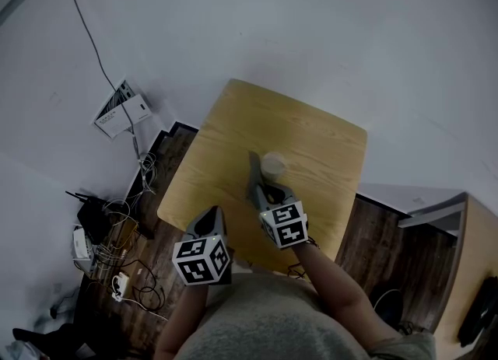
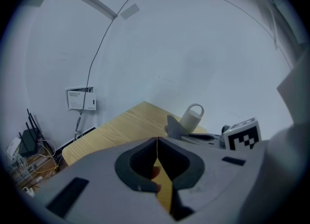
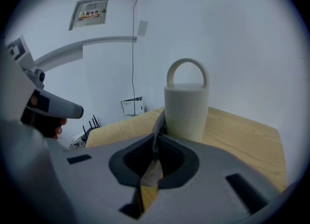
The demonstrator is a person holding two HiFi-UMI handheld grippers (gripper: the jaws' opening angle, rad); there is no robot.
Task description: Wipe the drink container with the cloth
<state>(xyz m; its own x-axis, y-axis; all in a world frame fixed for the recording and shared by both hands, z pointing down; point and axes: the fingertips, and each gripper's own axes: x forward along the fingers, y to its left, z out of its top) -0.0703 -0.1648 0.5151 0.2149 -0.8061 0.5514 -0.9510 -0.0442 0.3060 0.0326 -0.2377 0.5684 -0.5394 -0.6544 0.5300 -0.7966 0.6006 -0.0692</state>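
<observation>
The wooden counter [image 1: 233, 133] carries the white drink container [image 3: 186, 112], which stands upright near the counter's middle with nothing steadying it. The left tongs [image 2: 157, 145] are pressed together and empty, near the counter's near edge. The right tongs [image 3: 155, 153] pinch a grey cloth [image 3: 158, 121] that reaches the container's side. A firm sideways wipe could tip or slide the unheld container, and the narrow pinch might let the cloth slip out.
</observation>
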